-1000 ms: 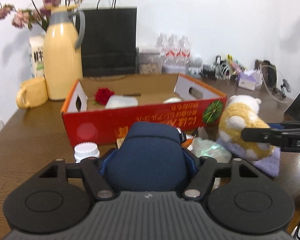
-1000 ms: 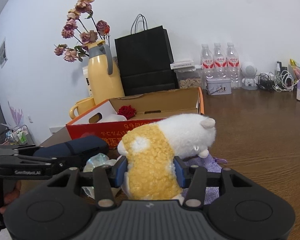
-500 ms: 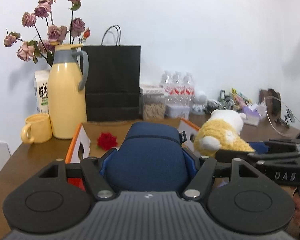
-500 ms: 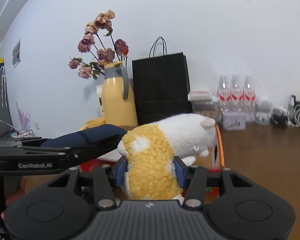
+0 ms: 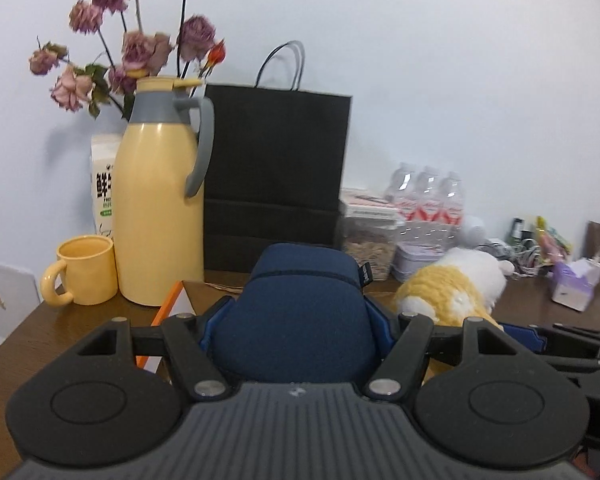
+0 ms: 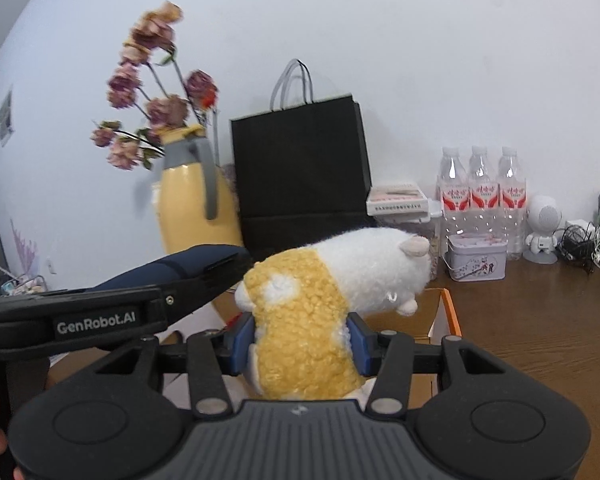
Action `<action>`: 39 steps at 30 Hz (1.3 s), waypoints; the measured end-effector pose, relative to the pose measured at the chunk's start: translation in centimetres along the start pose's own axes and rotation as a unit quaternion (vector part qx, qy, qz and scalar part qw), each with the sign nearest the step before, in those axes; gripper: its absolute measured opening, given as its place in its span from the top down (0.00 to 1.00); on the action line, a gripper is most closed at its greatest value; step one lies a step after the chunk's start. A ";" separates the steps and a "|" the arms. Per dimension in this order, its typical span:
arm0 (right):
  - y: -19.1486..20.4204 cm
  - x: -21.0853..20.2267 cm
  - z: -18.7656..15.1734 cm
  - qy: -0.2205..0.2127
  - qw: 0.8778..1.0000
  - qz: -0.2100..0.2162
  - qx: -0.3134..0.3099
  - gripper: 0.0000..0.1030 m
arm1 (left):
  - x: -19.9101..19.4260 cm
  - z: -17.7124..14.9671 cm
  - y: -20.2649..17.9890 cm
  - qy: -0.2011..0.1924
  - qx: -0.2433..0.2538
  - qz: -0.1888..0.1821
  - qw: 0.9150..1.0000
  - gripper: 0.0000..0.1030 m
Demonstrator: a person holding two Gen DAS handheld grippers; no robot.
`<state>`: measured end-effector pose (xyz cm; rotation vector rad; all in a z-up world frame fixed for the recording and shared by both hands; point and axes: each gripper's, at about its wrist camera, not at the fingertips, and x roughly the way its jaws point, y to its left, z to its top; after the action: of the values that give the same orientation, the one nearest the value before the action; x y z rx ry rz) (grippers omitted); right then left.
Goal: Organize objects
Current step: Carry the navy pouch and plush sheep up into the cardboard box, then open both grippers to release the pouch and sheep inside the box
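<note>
My left gripper (image 5: 296,320) is shut on a navy blue padded case (image 5: 300,304), which fills the gap between its blue pads. My right gripper (image 6: 300,340) is shut on a yellow and white plush toy (image 6: 324,296), squeezed at its yellow rear, head pointing right. Both held things hang above the open cardboard box (image 6: 446,312), of which only an orange rim and a white flap (image 5: 172,312) show. In the right wrist view the case (image 6: 168,270) and left gripper sit just to the left of the plush. The plush (image 5: 452,288) appears right of the case in the left wrist view.
Behind the box stand a yellow thermos jug (image 5: 160,216) with dried roses, a yellow mug (image 5: 84,272), a milk carton (image 5: 104,184) and a black paper bag (image 5: 276,172). Three water bottles (image 6: 480,196), a tin (image 6: 476,256), a jar, cables and a small white robot figure (image 6: 542,224) line the back right.
Both grippers rose and moved forward over the box with the case and plush still held. The box's red front and the table clutter before it dropped out of view.
</note>
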<state>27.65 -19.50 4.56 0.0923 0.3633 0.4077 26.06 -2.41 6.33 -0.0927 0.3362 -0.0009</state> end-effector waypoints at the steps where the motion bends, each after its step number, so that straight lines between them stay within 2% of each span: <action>1: -0.3 0.8 0.0 0.005 1.000 -0.002 0.003 0.54 | 0.8 0.0 -0.1 0.003 -0.001 0.005 1.000 0.33; 9: -1.5 4.4 -1.7 0.043 0.999 -0.003 0.017 0.54 | 4.9 -1.2 -0.2 0.033 0.001 0.028 0.999 0.33; 19: -1.4 4.4 -1.9 0.051 0.999 -0.010 0.012 0.52 | 4.6 -1.6 -0.1 0.034 0.002 0.026 0.999 0.30; 20: -1.4 4.4 -1.9 0.054 0.998 -0.012 0.010 0.49 | 4.4 -1.7 -0.1 0.031 0.002 0.023 0.999 0.29; 22: -1.4 4.1 -2.0 0.054 0.998 -0.017 0.005 0.45 | 4.0 -1.7 -0.1 0.027 0.005 0.028 0.999 0.15; 23: -1.4 4.0 -2.0 0.052 0.998 -0.019 0.004 0.30 | 3.8 -1.6 -0.2 0.024 0.007 0.029 0.999 0.00; 24: -1.3 3.9 -2.0 0.050 0.999 -0.021 0.002 0.19 | 3.5 -1.7 -0.3 0.015 0.009 0.030 0.999 0.00; 25: -1.2 3.7 -2.0 0.044 0.999 -0.025 -0.002 0.02 | 3.3 -1.8 -0.3 0.010 0.011 0.032 0.999 0.00; 26: -1.1 3.5 -2.0 0.039 0.999 -0.030 -0.007 0.00 | 3.1 -1.8 -0.5 0.009 0.014 0.034 0.999 0.00; 39: -0.7 3.1 -1.9 0.036 0.999 -0.034 -0.017 0.00 | 2.5 -1.8 -0.6 -0.004 0.013 0.028 1.000 0.00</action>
<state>29.85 -18.90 1.67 0.0322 0.4297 0.3505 27.78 -3.19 3.84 -0.0583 0.3316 0.0507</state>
